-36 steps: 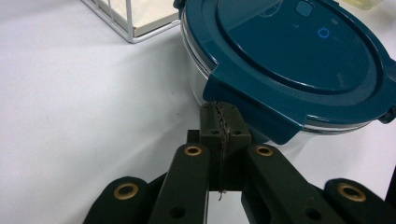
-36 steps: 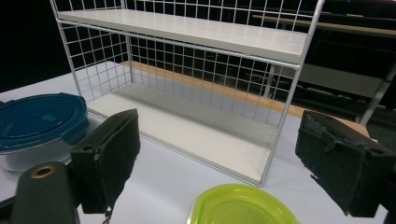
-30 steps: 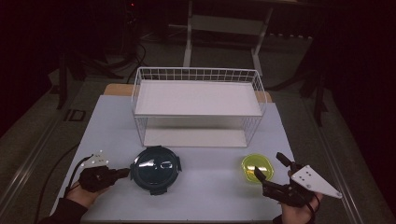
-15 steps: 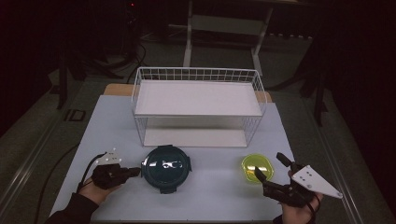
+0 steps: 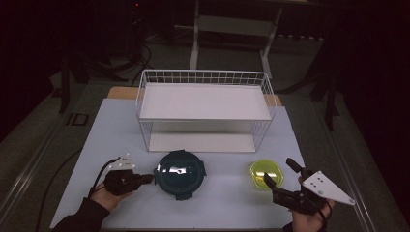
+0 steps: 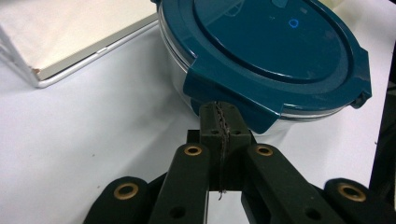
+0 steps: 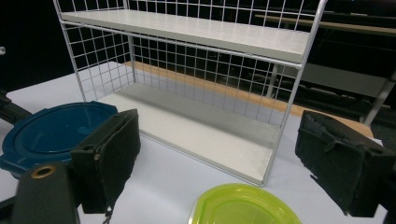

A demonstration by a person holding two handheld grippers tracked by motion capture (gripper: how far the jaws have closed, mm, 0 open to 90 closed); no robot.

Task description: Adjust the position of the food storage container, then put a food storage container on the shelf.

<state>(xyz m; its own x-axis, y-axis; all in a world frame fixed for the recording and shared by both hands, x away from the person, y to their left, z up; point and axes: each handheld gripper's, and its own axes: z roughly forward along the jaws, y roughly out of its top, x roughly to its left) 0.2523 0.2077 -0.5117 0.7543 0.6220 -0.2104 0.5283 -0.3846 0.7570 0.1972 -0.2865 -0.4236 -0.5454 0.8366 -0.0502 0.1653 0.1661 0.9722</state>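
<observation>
Left gripper [image 5: 147, 178] has its jaws pressed together, tips against the left edge of the round blue container [image 5: 180, 173]; nothing is pinched between them. Compared with a second ago, this gripper and the container have both slid to the right across the white table [image 5: 96, 130], so the container now sits in front of the middle of the wire shelf rack [image 5: 205, 104], well apart from the yellow-green lid [image 5: 266, 174]. Right gripper [image 5: 284, 170] has stayed put, jaws spread wide, just beside the yellow-green lid without touching it.

From the left gripper view, the closed tips [image 6: 219, 122] meet a clip tab on the container's blue lid [image 6: 266, 42], with the clear bowl wall beneath. From the right gripper view, the rack's two shelves show through its mesh side, behind the spread jaws.
</observation>
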